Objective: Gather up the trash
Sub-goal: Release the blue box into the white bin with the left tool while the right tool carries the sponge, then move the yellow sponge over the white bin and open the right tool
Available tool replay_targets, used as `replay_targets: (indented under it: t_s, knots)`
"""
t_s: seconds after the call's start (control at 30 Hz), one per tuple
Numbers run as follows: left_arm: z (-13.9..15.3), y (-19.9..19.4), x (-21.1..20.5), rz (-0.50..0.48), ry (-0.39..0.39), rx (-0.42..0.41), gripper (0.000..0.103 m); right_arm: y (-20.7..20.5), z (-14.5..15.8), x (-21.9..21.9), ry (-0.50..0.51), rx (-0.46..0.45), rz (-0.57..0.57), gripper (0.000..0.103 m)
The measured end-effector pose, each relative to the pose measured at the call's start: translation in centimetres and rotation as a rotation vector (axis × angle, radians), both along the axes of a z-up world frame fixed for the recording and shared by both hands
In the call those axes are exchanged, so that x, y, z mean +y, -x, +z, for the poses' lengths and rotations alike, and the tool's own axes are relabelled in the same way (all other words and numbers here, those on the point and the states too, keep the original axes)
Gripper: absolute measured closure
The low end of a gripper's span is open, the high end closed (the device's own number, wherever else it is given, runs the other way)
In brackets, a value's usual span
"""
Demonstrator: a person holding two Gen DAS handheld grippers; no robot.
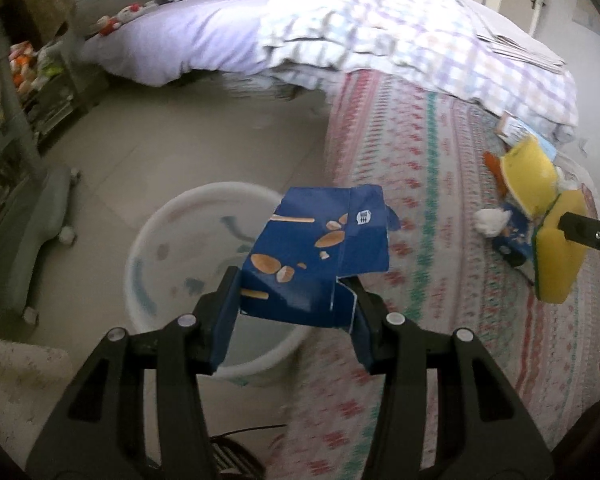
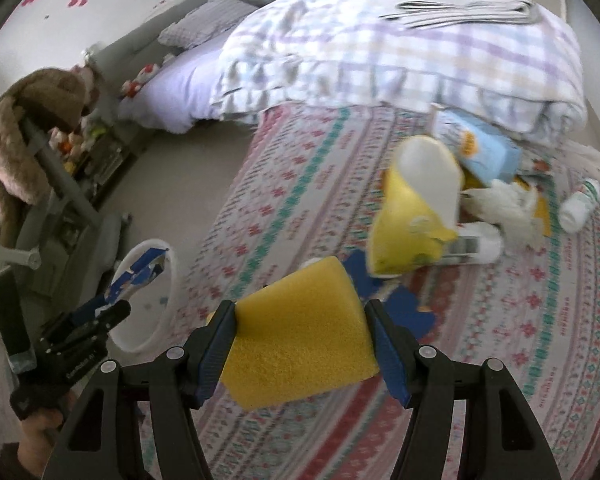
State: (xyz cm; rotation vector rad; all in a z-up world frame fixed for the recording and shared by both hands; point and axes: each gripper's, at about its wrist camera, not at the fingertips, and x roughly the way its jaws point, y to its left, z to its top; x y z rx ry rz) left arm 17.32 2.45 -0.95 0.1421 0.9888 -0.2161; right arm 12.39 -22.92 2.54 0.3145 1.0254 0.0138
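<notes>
The patterned bed cover (image 2: 300, 200) carries the bulk of the remaining trash: a yellow wrapper (image 2: 408, 236), a light blue box (image 2: 488, 152), crumpled tissue (image 2: 504, 200) and a small white bottle (image 2: 580, 208) — none collected. The white bin (image 1: 148, 240) on the floor looks nearly empty. The left gripper (image 1: 296, 296) is clamped on a flattened blue carton (image 1: 320, 256) over the bin — not dropped. The right gripper (image 2: 300, 328) is clamped on a yellow sponge (image 2: 300, 328) above the bed. Judgement: early stage.

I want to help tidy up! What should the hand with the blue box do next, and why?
Probably open the left gripper. It clamps the flattened blue cardboard snack box right above the round white plastic basin on the floor, so letting go should drop it inside.
</notes>
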Motion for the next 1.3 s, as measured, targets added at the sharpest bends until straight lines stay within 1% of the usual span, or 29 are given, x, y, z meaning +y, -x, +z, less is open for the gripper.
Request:
replay_targets:
  t_s: [0.23, 0.3, 0.37, 0.4, 0.47, 0.6, 0.73, 0.83, 1.0, 1.13, 1.17, 1.23, 1.27, 1.3]
  knots:
    - [-0.5, -0.1, 3.8, 0.069, -0.003, 0.004, 0.050, -1.5, -1.1, 4.1, 0.004, 0.007, 0.056, 0.036]
    - [-0.4, 0.0, 4.7, 0.088, -0.003, -0.012, 0.043, -1.9, -1.4, 5.3, 0.002, 0.008, 0.070, 0.036]
    - [-0.2, 0.3, 5.4, 0.104, -0.017, -0.034, 0.020, -2.3, -1.7, 6.3, 0.000, 0.013, 0.085, 0.036]
    - [-0.2, 0.4, 5.7, 0.109, -0.024, -0.041, 0.017, -2.6, -1.9, 6.8, 0.002, 0.016, 0.095, 0.036]
    - [-0.2, 0.5, 6.3, 0.122, -0.052, -0.040, 0.017, -3.1, -2.1, 8.1, 0.015, 0.018, 0.114, 0.036]
    - [-0.4, 0.5, 7.6, 0.167, -0.068, -0.026, 0.016, -4.2, -3.0, 11.0, 0.038, 0.029, 0.155, 0.036]
    - [-0.3, 0.9, 9.1, 0.226, -0.093, -0.042, 0.009, -5.4, -3.8, 13.2, 0.025, 0.035, 0.182, 0.035]
    - [0.0, 1.1, 10.2, 0.249, -0.095, -0.054, 0.008, -6.5, -4.3, 15.1, 0.029, 0.037, 0.203, 0.035]
    - [-0.1, 1.0, 11.6, 0.282, -0.080, -0.037, 0.008, -7.9, -4.6, 17.8, 0.036, 0.037, 0.239, 0.033]
    - [-0.4, 1.2, 12.4, 0.296, -0.077, -0.029, 0.008, -8.8, -4.6, 19.1, 0.032, 0.031, 0.253, 0.032]
    - [-0.4, 1.2, 12.6, 0.299, -0.077, -0.027, 0.008, -9.0, -4.6, 19.4, 0.018, 0.023, 0.256, 0.030]
    - [-0.5, 1.4, 12.8, 0.302, -0.075, -0.023, 0.008, -9.4, -4.3, 19.9, -0.029, -0.003, 0.268, 0.023]
    - [-0.5, 1.5, 12.9, 0.305, -0.072, -0.021, 0.008, -9.5, -4.1, 19.9, -0.038, -0.010, 0.267, 0.016]
    - [-0.5, 1.5, 13.0, 0.307, -0.070, -0.019, 0.008, -9.5, -4.0, 20.1, -0.039, -0.016, 0.262, 0.015]
